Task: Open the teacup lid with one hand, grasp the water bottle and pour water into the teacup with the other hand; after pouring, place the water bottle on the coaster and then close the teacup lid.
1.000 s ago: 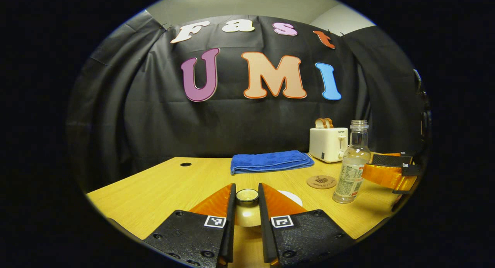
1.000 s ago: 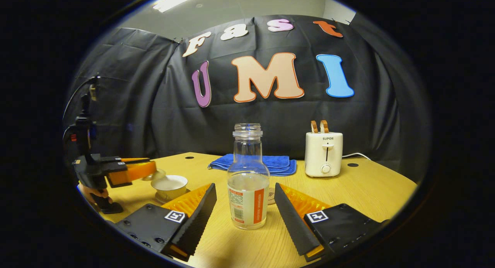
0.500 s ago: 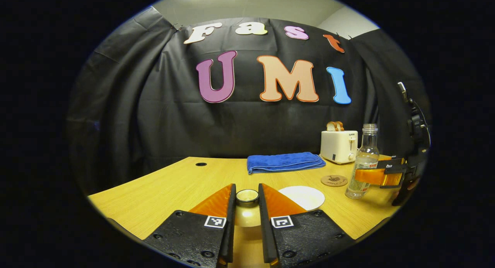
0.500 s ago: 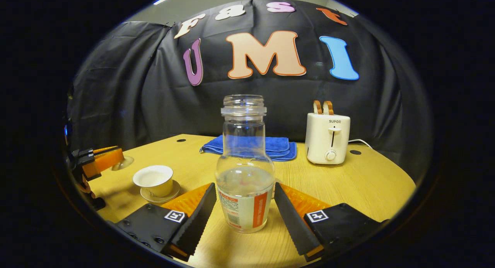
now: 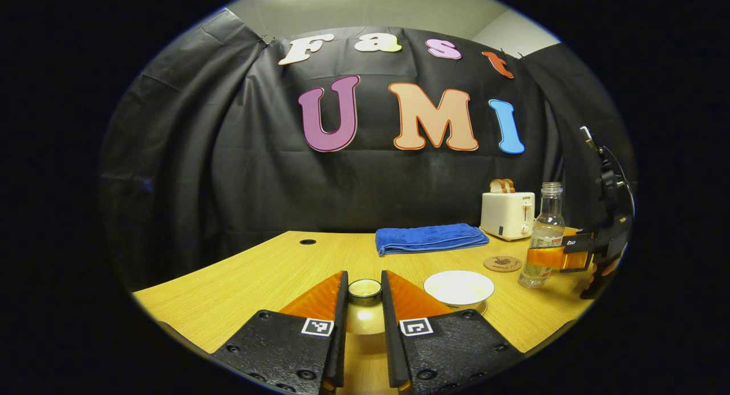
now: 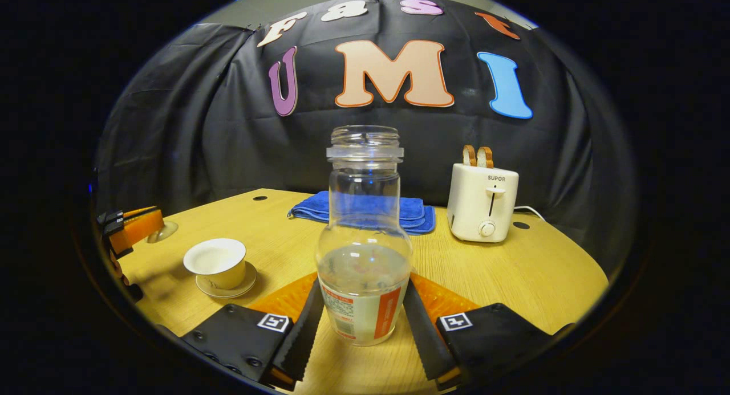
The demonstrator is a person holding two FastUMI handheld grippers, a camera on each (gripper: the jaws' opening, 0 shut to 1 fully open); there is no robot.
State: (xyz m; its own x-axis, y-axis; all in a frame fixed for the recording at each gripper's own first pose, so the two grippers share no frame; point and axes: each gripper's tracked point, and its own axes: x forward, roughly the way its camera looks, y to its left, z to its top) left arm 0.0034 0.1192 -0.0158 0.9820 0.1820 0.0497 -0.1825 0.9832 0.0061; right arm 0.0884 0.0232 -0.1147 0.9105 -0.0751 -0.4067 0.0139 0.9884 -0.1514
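In the left gripper view, your left gripper (image 5: 364,304) sits at the bottom centre of the frame, and its fingers pinch the knob of the lid (image 5: 364,290) between them. The lid is held above the desk (image 5: 274,275). Just to the right of the fingers stands the open teacup (image 5: 459,286) on its saucer. Farther right, near the edge of the frame, you see the coaster (image 5: 502,264), and the water bottle (image 5: 544,235) just beside it.

In the right gripper view, your right gripper (image 6: 362,321) is at the bottom centre, and both fingers press on the lower part of the water bottle (image 6: 364,252) (it has no cap and is partly filled). The bottle is upright; I cannot tell if its bottom touches the desk. The teacup (image 6: 215,262) is at the lower left of this frame, and the left gripper (image 6: 128,229) with the lid is at the left edge. Behind, a blue towel (image 6: 365,210) lies near a white toaster (image 6: 482,204).
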